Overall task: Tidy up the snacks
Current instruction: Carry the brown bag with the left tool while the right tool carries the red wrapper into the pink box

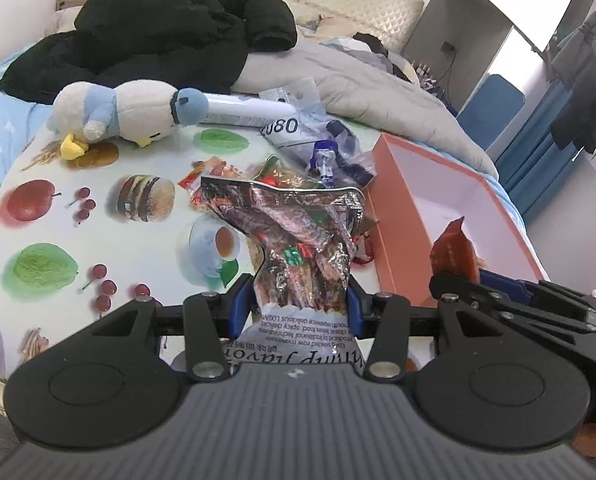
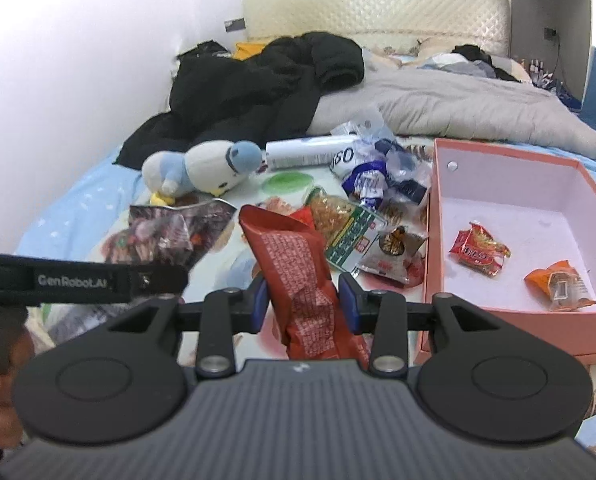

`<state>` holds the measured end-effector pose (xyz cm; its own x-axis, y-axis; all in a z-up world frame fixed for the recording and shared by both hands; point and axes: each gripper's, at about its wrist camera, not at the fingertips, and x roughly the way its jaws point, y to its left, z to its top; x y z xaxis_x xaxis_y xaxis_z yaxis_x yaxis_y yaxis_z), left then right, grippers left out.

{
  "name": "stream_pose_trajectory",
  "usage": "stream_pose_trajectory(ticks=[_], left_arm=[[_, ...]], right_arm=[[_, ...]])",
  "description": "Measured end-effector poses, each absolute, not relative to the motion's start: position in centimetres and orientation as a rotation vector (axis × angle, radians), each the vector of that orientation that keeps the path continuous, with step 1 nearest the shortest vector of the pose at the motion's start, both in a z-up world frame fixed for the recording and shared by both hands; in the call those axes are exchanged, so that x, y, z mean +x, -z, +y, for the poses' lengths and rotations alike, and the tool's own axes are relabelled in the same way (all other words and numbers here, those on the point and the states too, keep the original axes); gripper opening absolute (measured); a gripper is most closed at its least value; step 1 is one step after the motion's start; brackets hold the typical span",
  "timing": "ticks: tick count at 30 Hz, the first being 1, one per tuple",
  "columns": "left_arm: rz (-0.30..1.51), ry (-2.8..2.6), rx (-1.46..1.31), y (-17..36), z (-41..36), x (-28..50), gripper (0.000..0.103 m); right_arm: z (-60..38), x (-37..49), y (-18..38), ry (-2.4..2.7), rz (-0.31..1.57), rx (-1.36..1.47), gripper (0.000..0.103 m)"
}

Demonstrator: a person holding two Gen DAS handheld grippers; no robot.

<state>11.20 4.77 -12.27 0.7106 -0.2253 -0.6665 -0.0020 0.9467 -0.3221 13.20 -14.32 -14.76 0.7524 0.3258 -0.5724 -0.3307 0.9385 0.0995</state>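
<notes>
My left gripper (image 1: 298, 304) is shut on a shiny dark foil snack bag (image 1: 290, 232) and holds it above the food-print cloth; the bag also shows in the right wrist view (image 2: 178, 228). My right gripper (image 2: 303, 300) is shut on a red snack bag (image 2: 298, 272), held left of the pink box (image 2: 433, 240); the red bag's tip shows in the left wrist view (image 1: 453, 248). The box (image 1: 393, 216) holds a red packet (image 2: 479, 248) and an orange packet (image 2: 559, 284). Several loose snack packets (image 2: 353, 232) lie on the cloth between the grippers and the box.
A plush penguin (image 1: 126, 114) and a white tube (image 1: 250, 110) lie at the far side of the cloth. A black jacket (image 1: 158, 36) and a grey duvet (image 1: 357, 84) cover the bed behind. Blue wrappers (image 2: 371, 180) lie by the box's far corner.
</notes>
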Motion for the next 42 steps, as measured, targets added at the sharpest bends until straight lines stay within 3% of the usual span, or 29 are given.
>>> stream_pose_trajectory(ticks=[26,42], left_arm=[[0.746,0.365,-0.244,7.0,-6.5,11.5,0.053],[0.837,0.416,-0.173,7.9,-15.0,22.8,0.053]], right_arm=[[-23.0,7.4,9.9,-0.128,0.513,0.109,0.040],[-29.7,14.6,10.7,-0.056,0.558,0.188,0.040]])
